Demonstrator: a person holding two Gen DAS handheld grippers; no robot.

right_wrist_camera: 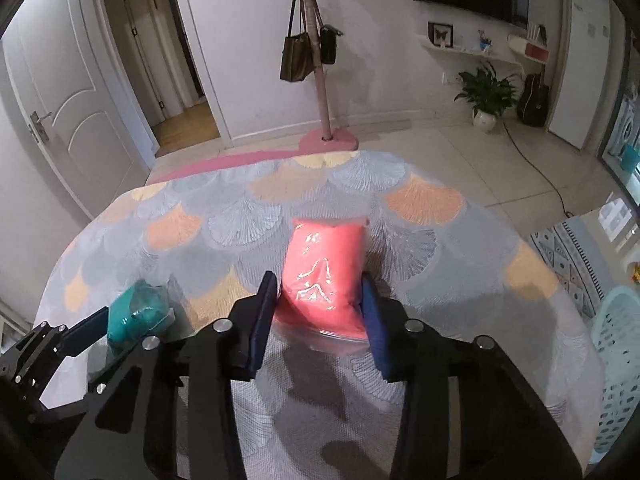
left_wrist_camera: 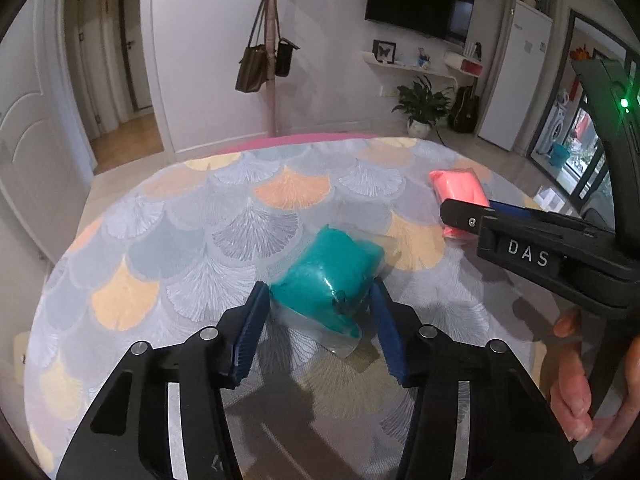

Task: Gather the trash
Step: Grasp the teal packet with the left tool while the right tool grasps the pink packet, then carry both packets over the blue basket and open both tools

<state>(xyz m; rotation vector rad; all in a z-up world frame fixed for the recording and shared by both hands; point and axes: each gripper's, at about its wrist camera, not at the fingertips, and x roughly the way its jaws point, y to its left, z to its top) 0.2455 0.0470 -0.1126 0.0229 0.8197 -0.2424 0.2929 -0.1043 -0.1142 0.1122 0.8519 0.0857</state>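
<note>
Two packets lie on the patterned bench (left_wrist_camera: 280, 200): the left gripper (left_wrist_camera: 320, 300) brackets the teal packet (left_wrist_camera: 324, 276), jaws part-open, apparently not yet clamped. From the right wrist, the right gripper (right_wrist_camera: 320, 300) likewise straddles the pink packet (right_wrist_camera: 324, 264); next, both should close, then lift toward the basket (right_wrist_camera: 618, 360).

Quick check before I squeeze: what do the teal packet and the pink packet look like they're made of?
Teal packet: soft teal filling, perhaps clay or foam, in clear glossy plastic film; glints and a loose transparent edge show it. Pink packet: pink filling in the same kind of shiny clear wrap, with white highlights and a transparent flap near the right gripper. Fillings uncertain.
</note>
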